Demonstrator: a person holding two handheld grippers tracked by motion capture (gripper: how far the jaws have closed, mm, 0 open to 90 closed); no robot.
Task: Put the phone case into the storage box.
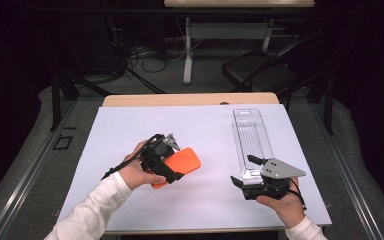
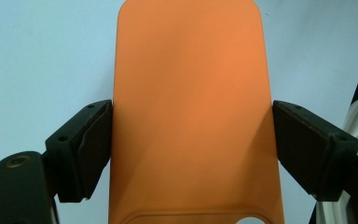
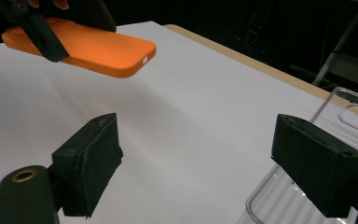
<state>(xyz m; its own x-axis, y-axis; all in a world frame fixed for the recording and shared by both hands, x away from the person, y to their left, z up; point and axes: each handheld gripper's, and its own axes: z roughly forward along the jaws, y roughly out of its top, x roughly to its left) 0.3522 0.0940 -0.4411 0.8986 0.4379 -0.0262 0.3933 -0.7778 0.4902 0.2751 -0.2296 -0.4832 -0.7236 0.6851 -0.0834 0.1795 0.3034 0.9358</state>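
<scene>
The orange case (image 1: 179,164) looks like a thin silicone or plastic phone shell: light, probably a little flexible across its width, with a smooth matte skin that may slide against hard pads if squeezed weakly. It seems in no danger of breaking, though a hard pinch could bow it. The long side edges near the middle look like the best place to hold it, and that is where the left gripper (image 2: 191,140) has it, one jaw against each long edge, pinching across the width. In the right gripper view the case (image 3: 86,46) hangs clear above the sheet, roughly level, with a small hole showing at its free corner.

Its long axis runs from the left hand (image 1: 135,175) toward the far right corner of the tabletop, with the rounded free end leading that way. In the left gripper view a cut-out lies at the near end, so the camera end sits nearest the hand. The case is over the near-left part of the white sheet (image 1: 205,130).

The right gripper (image 1: 245,172) is spread, gripping nothing, at the near end of the clear tray (image 1: 252,137), which lies lengthwise along the sheet's right edge. One jaw stands over the tray's near rim (image 3: 279,196).
</scene>
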